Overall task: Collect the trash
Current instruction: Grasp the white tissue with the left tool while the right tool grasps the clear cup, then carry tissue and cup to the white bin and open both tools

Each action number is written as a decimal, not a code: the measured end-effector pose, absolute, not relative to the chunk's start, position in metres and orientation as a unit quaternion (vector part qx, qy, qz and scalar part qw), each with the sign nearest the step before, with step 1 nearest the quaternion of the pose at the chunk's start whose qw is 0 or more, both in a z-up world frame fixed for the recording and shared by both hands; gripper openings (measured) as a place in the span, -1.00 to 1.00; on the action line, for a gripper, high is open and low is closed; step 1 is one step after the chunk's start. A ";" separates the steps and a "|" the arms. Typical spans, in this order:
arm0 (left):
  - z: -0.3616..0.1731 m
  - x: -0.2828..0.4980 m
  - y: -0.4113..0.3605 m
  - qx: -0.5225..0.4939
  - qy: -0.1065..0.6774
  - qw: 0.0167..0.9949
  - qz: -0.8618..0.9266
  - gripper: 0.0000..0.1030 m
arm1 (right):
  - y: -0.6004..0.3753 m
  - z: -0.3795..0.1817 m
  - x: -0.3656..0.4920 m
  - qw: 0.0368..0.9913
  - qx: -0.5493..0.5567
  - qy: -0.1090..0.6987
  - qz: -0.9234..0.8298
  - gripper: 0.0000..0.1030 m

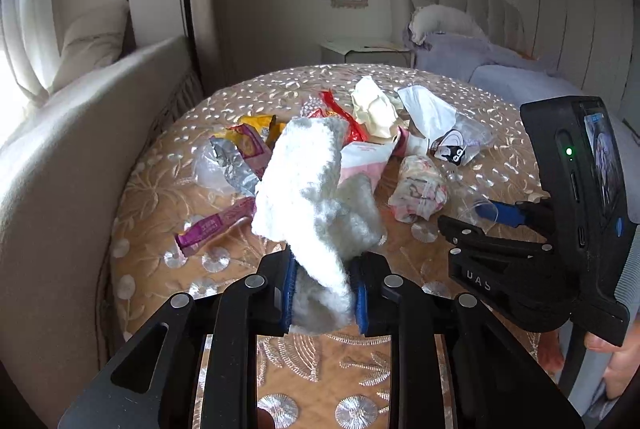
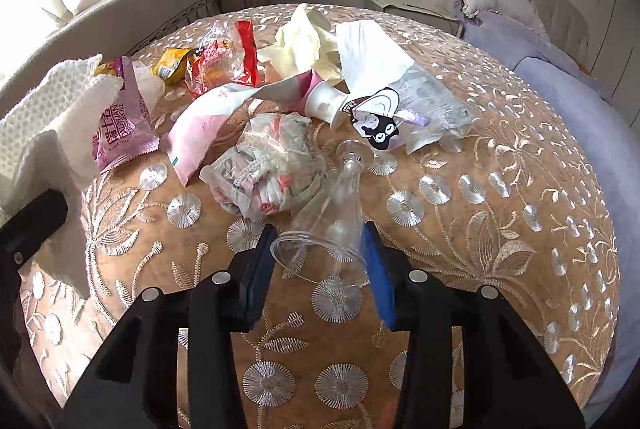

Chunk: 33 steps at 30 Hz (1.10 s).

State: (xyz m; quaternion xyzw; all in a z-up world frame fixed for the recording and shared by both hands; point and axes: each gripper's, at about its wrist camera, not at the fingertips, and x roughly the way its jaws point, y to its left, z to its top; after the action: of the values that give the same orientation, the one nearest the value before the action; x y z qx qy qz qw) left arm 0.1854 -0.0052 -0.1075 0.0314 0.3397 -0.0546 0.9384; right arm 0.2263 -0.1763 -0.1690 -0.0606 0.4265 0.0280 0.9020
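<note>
With wrappers [image 2: 120, 109] littering the tablecloth [image 2: 480, 229]: barely begun. Left gripper [image 1: 324, 293] pinching paper towel [image 1: 308, 185]; right gripper [image 2: 320, 261] spread around plastic cup [image 2: 332, 217], seemingly untouched.

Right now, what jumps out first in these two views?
The left gripper is clamped on a fluffy white paper towel, lifted in front of the trash pile. The right gripper straddles a clear plastic cup lying on its side on the gold embroidered tablecloth. Behind them, a crumpled plastic bag and a purple snack wrapper lie among the wrappers.
</note>
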 end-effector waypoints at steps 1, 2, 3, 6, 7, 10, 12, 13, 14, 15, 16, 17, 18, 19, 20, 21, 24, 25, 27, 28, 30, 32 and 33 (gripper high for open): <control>-0.108 0.184 -0.006 0.032 0.338 0.939 -0.055 -0.57 | -0.177 -0.168 0.225 0.903 -0.060 0.425 0.028 -0.13; -0.107 0.182 -0.007 0.032 0.336 0.940 -0.057 -0.57 | -0.179 -0.167 0.222 0.904 -0.056 0.422 0.029 -0.13; -0.106 0.180 -0.007 0.033 0.334 0.940 -0.057 -0.57 | -0.182 -0.164 0.219 0.907 -0.052 0.416 0.026 -0.13; -0.103 0.175 -0.011 0.032 0.330 0.941 -0.060 -0.57 | -0.193 -0.153 0.207 0.917 -0.052 0.394 0.017 -0.13; -0.102 0.174 -0.012 0.031 0.329 0.942 -0.063 -0.57 | -0.197 -0.148 0.202 0.920 -0.050 0.387 0.015 -0.13; -0.098 0.167 -0.019 0.031 0.324 0.943 -0.071 -0.57 | -0.212 -0.129 0.182 0.934 -0.046 0.355 0.012 -0.13; -0.095 0.162 -0.026 0.034 0.320 0.944 -0.078 -0.57 | -0.219 -0.115 0.166 0.943 -0.050 0.329 0.005 -0.13; -0.093 0.160 -0.030 0.035 0.317 0.944 -0.081 -0.57 | -0.224 -0.109 0.160 0.947 -0.054 0.317 0.002 -0.13; -0.092 0.157 -0.034 0.036 0.316 0.944 -0.086 -0.57 | -0.228 -0.103 0.150 0.952 -0.057 0.302 -0.004 -0.13; -0.090 0.155 -0.039 0.036 0.315 0.944 -0.092 -0.57 | -0.232 -0.097 0.143 0.955 -0.061 0.290 -0.009 -0.13; -0.088 0.152 -0.044 0.035 0.312 0.944 -0.099 -0.57 | -0.237 -0.092 0.136 0.958 -0.065 0.279 -0.013 -0.13; -0.086 0.148 -0.050 0.034 0.308 0.945 -0.108 -0.57 | -0.241 -0.087 0.129 0.961 -0.069 0.268 -0.016 -0.13; -0.084 0.145 -0.057 0.035 0.304 0.945 -0.117 -0.57 | -0.245 -0.083 0.121 0.963 -0.073 0.258 -0.022 -0.13; -0.082 0.140 -0.066 0.039 0.299 0.945 -0.126 -0.57 | -0.249 -0.079 0.113 0.965 -0.077 0.250 -0.028 -0.13; -0.081 0.136 -0.074 0.044 0.295 0.945 -0.132 -0.57 | -0.255 -0.076 0.106 0.966 -0.078 0.243 -0.033 -0.13; -0.079 0.132 -0.083 0.050 0.291 0.945 -0.138 -0.57 | -0.261 -0.073 0.100 0.968 -0.077 0.238 -0.037 -0.13; -0.075 0.120 -0.108 0.060 0.286 0.943 -0.162 -0.57 | -0.275 -0.068 0.078 0.970 -0.072 0.226 -0.051 -0.13; -0.075 0.117 -0.116 0.060 0.286 0.941 -0.169 -0.57 | -0.281 -0.066 0.070 0.971 -0.071 0.222 -0.057 -0.13; -0.075 0.110 -0.131 0.060 0.286 0.938 -0.187 -0.57 | -0.292 -0.065 0.059 0.972 -0.069 0.215 -0.069 -0.13; -0.074 0.106 -0.140 0.063 0.285 0.936 -0.196 -0.57 | -0.298 -0.064 0.053 0.972 -0.068 0.210 -0.077 -0.13; -0.075 0.099 -0.158 0.072 0.282 0.933 -0.212 -0.57 | -0.311 -0.062 0.041 0.972 -0.067 0.206 -0.089 -0.13; -0.076 0.093 -0.176 0.083 0.278 0.929 -0.229 -0.57 | -0.325 -0.061 0.028 0.972 -0.060 0.201 -0.104 -0.13; -0.077 0.089 -0.186 0.089 0.277 0.927 -0.238 -0.57 | -0.332 -0.061 0.022 0.972 -0.060 0.201 -0.109 -0.13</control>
State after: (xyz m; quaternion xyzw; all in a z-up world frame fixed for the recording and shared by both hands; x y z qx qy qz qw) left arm 0.0889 -0.1856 -0.0774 0.0890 0.2769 -0.2376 0.9268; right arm 0.0224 -0.3316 -0.0612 -0.0596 0.2012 -0.1089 0.9717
